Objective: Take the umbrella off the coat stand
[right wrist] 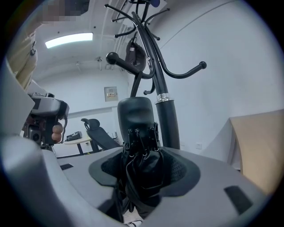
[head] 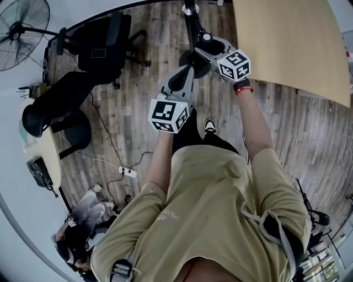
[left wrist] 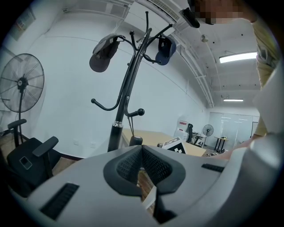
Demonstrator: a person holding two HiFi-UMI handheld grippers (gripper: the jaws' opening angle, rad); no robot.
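The black coat stand (right wrist: 164, 108) rises just past my right gripper (right wrist: 141, 170). That gripper is shut on a folded black umbrella (right wrist: 141, 177), whose thick handle (right wrist: 135, 113) sticks up above the jaws. A thin strap runs from the handle up toward a ball-tipped hook (right wrist: 112, 58). In the left gripper view the same handle (left wrist: 135, 141) hangs under a hook (left wrist: 140, 112) of the stand (left wrist: 126, 88). My left gripper (left wrist: 142, 150) is shut with nothing between its pads, short of the stand. From the head view, both grippers, left (head: 185, 74) and right (head: 205, 45), point at the pole (head: 191, 16).
Two caps (left wrist: 104, 53) (left wrist: 165, 49) hang on upper hooks. A standing fan (head: 22, 30) and office chairs (head: 102, 41) (head: 52, 104) stand at the left. A wooden table (head: 287, 44) is right of the stand. A power strip (head: 128, 172) and cables lie on the floor; a person sits at lower left (head: 83, 220).
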